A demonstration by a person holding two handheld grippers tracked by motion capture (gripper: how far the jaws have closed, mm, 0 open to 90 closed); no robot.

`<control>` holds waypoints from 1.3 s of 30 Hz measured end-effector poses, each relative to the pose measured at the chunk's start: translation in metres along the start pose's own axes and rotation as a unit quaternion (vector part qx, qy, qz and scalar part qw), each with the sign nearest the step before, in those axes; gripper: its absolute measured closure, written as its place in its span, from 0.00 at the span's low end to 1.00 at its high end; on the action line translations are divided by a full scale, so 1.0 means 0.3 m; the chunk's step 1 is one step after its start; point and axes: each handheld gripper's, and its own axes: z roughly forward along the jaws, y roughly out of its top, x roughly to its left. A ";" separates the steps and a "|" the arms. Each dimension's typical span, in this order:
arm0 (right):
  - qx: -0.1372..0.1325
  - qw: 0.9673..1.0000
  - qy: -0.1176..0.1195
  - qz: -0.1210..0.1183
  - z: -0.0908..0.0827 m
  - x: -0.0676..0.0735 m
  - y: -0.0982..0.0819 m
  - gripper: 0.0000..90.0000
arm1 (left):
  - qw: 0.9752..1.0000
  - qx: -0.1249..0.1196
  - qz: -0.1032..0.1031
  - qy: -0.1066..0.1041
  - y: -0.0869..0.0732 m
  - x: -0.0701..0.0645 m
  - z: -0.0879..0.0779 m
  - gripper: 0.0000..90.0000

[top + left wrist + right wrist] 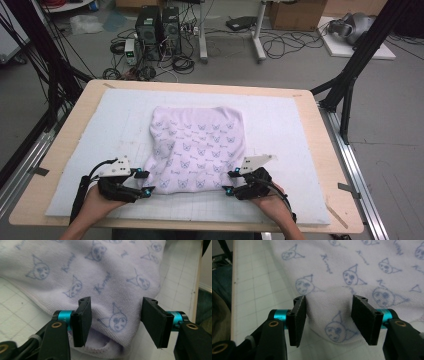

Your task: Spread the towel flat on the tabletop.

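Observation:
A pale lilac towel (198, 148) with a blue cat-face print lies folded in the middle of the white gridded mat (115, 120). My left gripper (145, 182) is at the towel's near left corner, jaws open. In the left gripper view that corner of the towel (112, 287) lies between the spread jaws of the left gripper (115, 312), its layered hem showing below. At the near right corner, my right gripper (229, 182) also stands open. The right gripper view shows the rounded corner of the towel (329, 322) between the open jaws of the right gripper (329, 312).
The mat covers most of a wooden table (320, 150). Beyond the far edge, on the floor, are computer towers (157, 27), tangled cables (180, 62), a white desk frame (257, 35) and a cardboard box (297, 14). Black frame struts (357, 60) flank the table.

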 end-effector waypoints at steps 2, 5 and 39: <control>0.004 1.000 0.000 -0.002 0.011 -0.007 0.002 0.54 | 1.000 0.005 0.005 -0.004 0.001 0.002 0.013 0.55; 0.007 1.000 -0.003 0.000 0.023 -0.019 0.007 0.62 | 1.000 0.012 0.016 -0.001 0.007 0.008 0.027 0.68; -0.004 0.994 -0.031 0.106 0.093 -0.381 0.148 0.87 | 0.989 0.000 -0.081 0.120 0.210 0.363 0.165 0.91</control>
